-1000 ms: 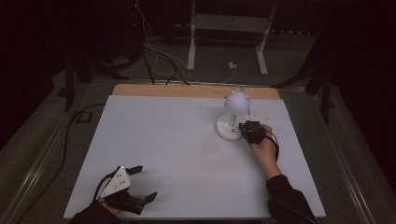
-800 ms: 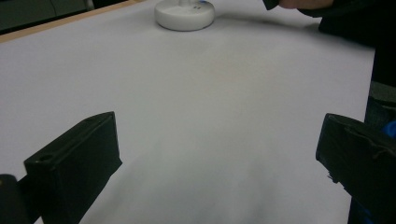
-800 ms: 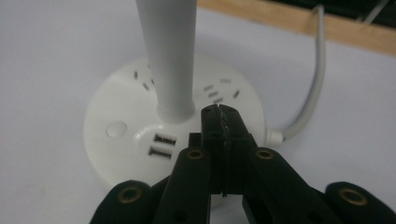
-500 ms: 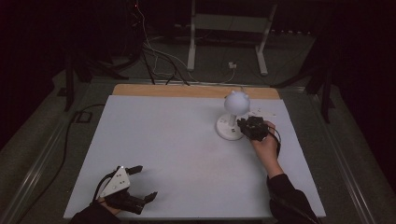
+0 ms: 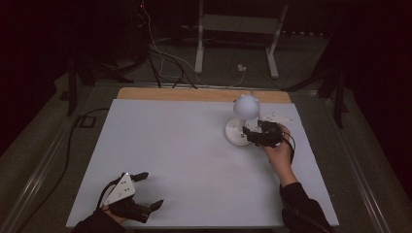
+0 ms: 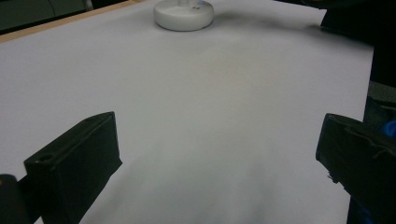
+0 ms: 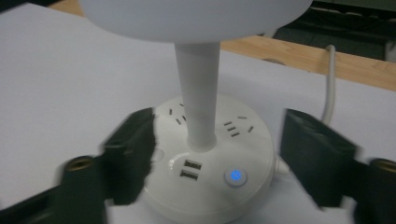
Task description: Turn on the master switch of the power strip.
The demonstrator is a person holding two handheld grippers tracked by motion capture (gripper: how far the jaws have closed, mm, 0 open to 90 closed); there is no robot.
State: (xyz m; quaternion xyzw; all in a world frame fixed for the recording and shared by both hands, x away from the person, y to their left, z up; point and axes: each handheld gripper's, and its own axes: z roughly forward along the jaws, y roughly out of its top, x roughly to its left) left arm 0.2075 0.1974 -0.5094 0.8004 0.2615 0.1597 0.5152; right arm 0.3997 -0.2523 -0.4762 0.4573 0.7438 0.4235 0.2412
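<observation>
Standing near the far right of the white table sheet in the high view, a white round-based desk lamp with a globe head has the right gripper at its base, while the left gripper rests spread wide at the near left edge, well apart. The left gripper view shows its black jaws apart over bare sheet, the lamp base far ahead. In the right gripper view the jaws, just opened, flank the base without pressing it, its blue-lit round button facing the camera.

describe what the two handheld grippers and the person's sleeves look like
Both grippers are black with two blocky jaws. The left gripper carries a grey three-cornered plate on top. The right gripper trails a thin black cable by the hand. The person wears dark long sleeves.
</observation>
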